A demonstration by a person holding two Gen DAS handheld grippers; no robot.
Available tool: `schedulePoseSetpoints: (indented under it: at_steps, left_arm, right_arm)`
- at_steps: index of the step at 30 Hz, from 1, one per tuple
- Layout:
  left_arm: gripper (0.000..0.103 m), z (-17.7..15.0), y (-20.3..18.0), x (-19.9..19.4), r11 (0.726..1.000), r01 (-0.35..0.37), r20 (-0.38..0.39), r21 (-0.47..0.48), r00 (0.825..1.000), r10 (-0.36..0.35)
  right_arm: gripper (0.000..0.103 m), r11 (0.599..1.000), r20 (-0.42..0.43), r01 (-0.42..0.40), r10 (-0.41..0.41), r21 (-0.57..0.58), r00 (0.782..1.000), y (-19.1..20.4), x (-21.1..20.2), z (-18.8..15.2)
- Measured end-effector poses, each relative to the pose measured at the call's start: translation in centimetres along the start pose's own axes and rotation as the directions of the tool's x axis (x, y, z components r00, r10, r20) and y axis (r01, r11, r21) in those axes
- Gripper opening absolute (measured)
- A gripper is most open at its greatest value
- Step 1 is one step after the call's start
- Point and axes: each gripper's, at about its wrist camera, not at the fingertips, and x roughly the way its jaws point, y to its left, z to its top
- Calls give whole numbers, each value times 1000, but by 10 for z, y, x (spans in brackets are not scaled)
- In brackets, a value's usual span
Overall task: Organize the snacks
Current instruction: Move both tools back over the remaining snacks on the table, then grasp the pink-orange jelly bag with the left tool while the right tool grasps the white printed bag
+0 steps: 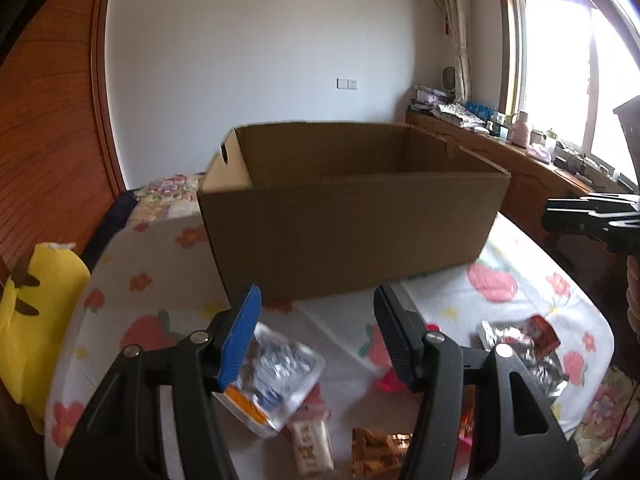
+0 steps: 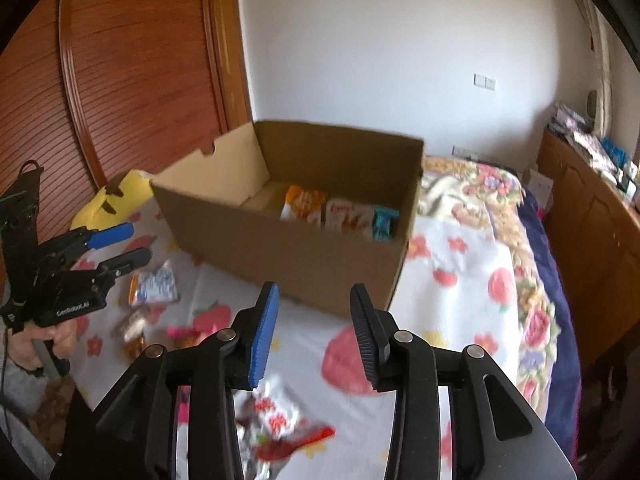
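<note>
Snack packs [image 2: 344, 216] sit blurry in the cardboard box [image 2: 296, 248], mid frame; words unreadable. Left gripper [image 1: 316, 344] and right gripper [image 2: 314, 336] gape, holding nothing, over loose snacks [image 1: 276, 376].

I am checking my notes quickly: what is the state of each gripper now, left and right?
Left gripper: open, holding nothing; a clear snack packet lies below it.
Right gripper: open, holding nothing.
</note>
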Motion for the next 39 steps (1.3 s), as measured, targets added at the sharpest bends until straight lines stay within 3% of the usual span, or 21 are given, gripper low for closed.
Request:
schedulePoseSetpoints:
  at_steps: [8, 21, 30, 39]
  left_arm:
    - [59, -17, -6, -1, 1000, 4, -29, 3, 1000, -4]
    - [59, -37, -15, -7, 1000, 22, -58, -8, 998, -22]
    - [60, -43, -32, -12, 996, 80, -70, -32, 994, -82]
    - [60, -44, -43, -8, 993, 105, -87, -54, 990, -110]
  right_arm:
    - [39, 1000, -53, -4, 4, 2, 999, 9, -2, -37]
    - [48, 997, -112, -23, 31, 70, 993, 14, 4, -94]
    - [50, 983, -125, -70, 91, 168, 988, 6, 15, -110]
    - [50, 945, -102, -137, 174, 298, 979, -10, 29, -104]
